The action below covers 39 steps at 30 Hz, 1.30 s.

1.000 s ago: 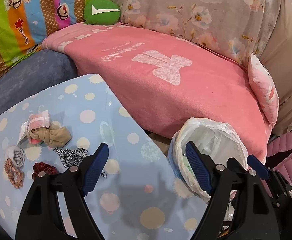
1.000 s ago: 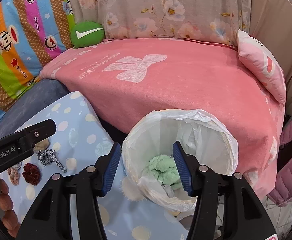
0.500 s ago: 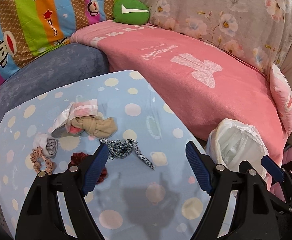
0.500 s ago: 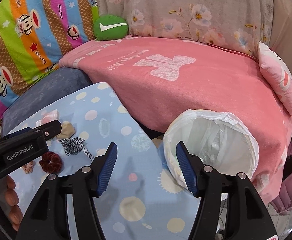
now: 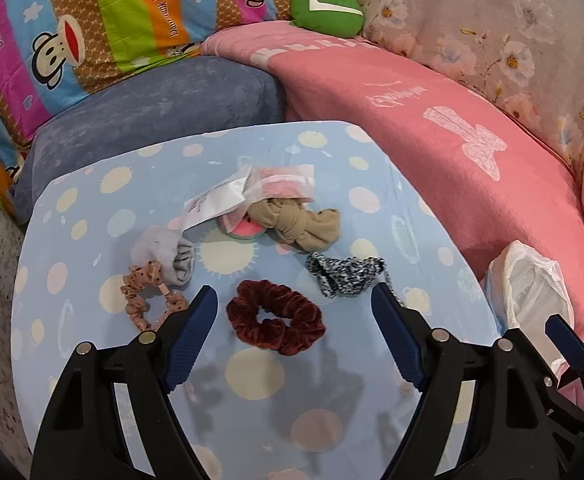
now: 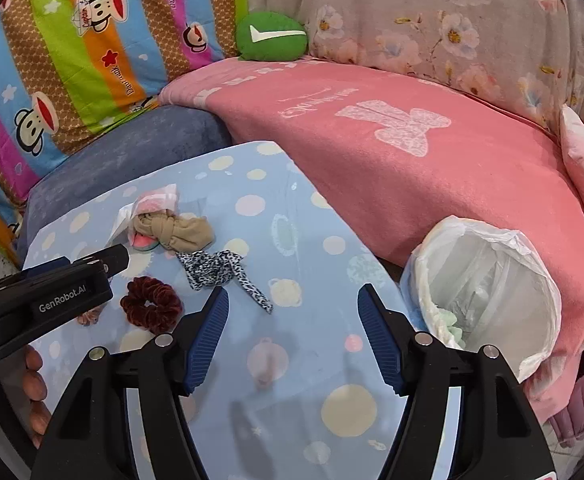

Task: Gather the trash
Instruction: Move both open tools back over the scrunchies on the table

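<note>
Left gripper jaws wide, empty; right gripper jaws just opening, empty.

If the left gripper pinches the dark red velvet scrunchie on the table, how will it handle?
The dark red scrunchie is a ruffled fabric ring lying flat, so it probably squashes between the pads and droops when lifted. It looks light and unbreakable. The velvet pile likely grips rather than slips, and pushing would probably drag it across the table cover, not roll it.

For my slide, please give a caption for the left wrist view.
Open left claw above a dark red scrunchie on the dotted blue table.
</note>
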### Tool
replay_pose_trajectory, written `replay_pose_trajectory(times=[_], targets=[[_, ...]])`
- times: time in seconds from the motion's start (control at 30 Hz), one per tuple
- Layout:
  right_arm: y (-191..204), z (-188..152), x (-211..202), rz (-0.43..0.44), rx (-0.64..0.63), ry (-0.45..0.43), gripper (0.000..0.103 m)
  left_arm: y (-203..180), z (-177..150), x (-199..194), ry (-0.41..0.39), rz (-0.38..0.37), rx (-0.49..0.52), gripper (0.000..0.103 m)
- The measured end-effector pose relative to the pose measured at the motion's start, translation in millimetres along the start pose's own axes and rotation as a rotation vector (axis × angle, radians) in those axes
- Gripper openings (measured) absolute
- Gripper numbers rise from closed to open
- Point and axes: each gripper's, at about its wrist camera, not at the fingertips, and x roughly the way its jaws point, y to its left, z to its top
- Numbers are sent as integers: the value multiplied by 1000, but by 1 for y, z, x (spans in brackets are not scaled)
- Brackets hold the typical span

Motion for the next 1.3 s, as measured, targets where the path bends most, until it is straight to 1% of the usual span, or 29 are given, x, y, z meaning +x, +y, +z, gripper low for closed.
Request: replay_pose_trajectory(times=[0.33, 0.47, 0.67, 0.77, 0.9, 1.0, 1.07, 1.13, 1.2, 1.23, 1.27, 1.3], targets=[[50, -5, 19, 41, -61, 35, 65, 56, -6, 10, 26, 58, -50, 76], [67, -9, 30, 57, -78, 58, 65, 80, -9, 16, 35, 77, -76, 81], [88, -14, 50, 68, -97, 89, 65, 124, -19, 34, 80, 115, -138, 81], [97, -16, 63, 78, -97, 110, 64, 144, -23, 43, 101, 118, -176, 81], [107, -19, 80, 82, -95, 137, 64, 157, -26, 56, 123, 127, -178, 80], [112, -20, 91, 85, -88, 156, 65, 162, -28, 67, 146, 117, -186, 75], [115, -21, 98, 91, -85, 171, 64, 165, -29, 73, 158, 108, -192, 68], [116, -22, 104, 92, -81, 181, 63, 166, -30, 80, 178, 96, -189, 63], [118, -23, 110, 98, -75, 194, 58, 166, -32, 85, 192, 80, -191, 56], [118, -24, 114, 105, -71, 202, 54, 166, -32, 88, 202, 71, -194, 50], [118, -25, 117, 111, -67, 212, 51, 165, -32, 91, 209, 66, -197, 48], [118, -26, 121, 117, -60, 222, 49, 164, -32, 91, 198, 75, -192, 48]])
